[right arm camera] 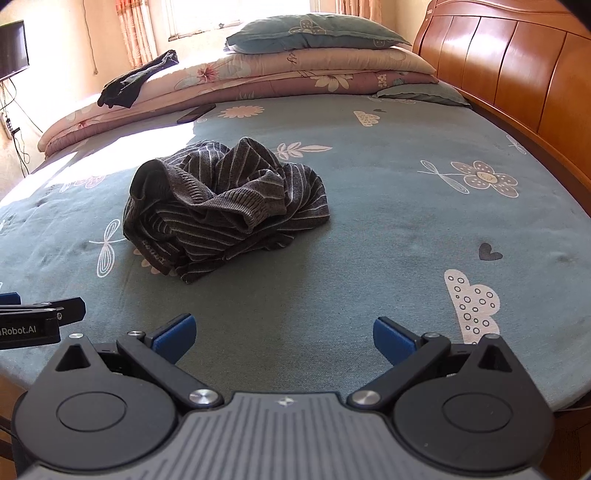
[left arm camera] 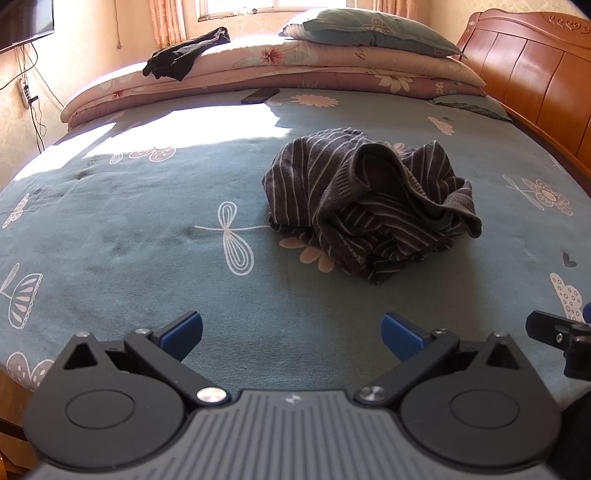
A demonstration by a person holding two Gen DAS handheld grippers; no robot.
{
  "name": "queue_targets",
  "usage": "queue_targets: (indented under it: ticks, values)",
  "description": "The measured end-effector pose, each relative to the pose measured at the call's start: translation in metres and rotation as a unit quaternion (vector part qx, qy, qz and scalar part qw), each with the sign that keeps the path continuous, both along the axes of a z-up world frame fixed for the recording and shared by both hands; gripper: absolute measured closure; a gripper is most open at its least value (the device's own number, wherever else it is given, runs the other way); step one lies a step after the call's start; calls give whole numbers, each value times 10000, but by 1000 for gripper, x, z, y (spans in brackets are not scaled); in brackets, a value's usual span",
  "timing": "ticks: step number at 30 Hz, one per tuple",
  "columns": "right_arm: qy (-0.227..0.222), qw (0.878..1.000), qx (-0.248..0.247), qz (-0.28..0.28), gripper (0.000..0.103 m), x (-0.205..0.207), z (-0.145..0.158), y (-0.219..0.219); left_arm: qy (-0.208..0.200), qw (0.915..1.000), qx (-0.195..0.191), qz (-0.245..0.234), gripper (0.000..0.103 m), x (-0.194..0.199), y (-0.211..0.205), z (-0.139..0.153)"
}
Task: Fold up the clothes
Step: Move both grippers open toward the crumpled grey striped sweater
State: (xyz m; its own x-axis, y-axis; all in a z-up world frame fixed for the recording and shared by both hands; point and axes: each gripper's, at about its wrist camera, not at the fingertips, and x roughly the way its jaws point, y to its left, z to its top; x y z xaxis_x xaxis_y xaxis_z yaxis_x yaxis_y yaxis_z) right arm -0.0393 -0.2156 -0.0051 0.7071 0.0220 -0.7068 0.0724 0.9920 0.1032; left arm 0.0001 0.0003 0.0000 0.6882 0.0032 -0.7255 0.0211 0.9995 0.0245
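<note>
A dark grey garment with thin pale stripes (left arm camera: pixel 369 203) lies crumpled in a heap on the teal flowered bed sheet (left arm camera: pixel 129 229). In the right wrist view the same striped garment (right arm camera: pixel 225 206) sits left of centre on the sheet (right arm camera: pixel 406 221). My left gripper (left arm camera: pixel 291 332) hangs over the near edge of the bed, open, with nothing between its blue pads, well short of the heap. My right gripper (right arm camera: pixel 283 336) is open too, empty, and equally far back. Each gripper's tip shows at the edge of the other's view.
Folded quilts (left arm camera: pixel 295 62) and a teal pillow (left arm camera: pixel 369 29) are stacked at the far side. A black garment (left arm camera: pixel 184 55) lies on the quilts. A dark phone (left arm camera: pixel 260 95) rests on the sheet. A wooden headboard (left arm camera: pixel 535 74) runs along the right.
</note>
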Motion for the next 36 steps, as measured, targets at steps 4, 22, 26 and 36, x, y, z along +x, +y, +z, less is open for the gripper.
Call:
queue_targets:
  ticks: [4,22,26,36]
  values:
    - [-81,9999,106,4,0,1,1,-6,-40,9998,-174,-101,1,-1,2,2]
    - [-589,9953,759,128,0,9,8,-29,-200,9945,-1025,-37,1,16,14,-5]
    - [-818,9909,1061,164,0,9,5,-37,-139,9868,-1612,-34,1,12,22,-9]
    - [-1365,9779,1534,393,0,5,9,-49,-621,9959,-512,424,1,20,17,-7]
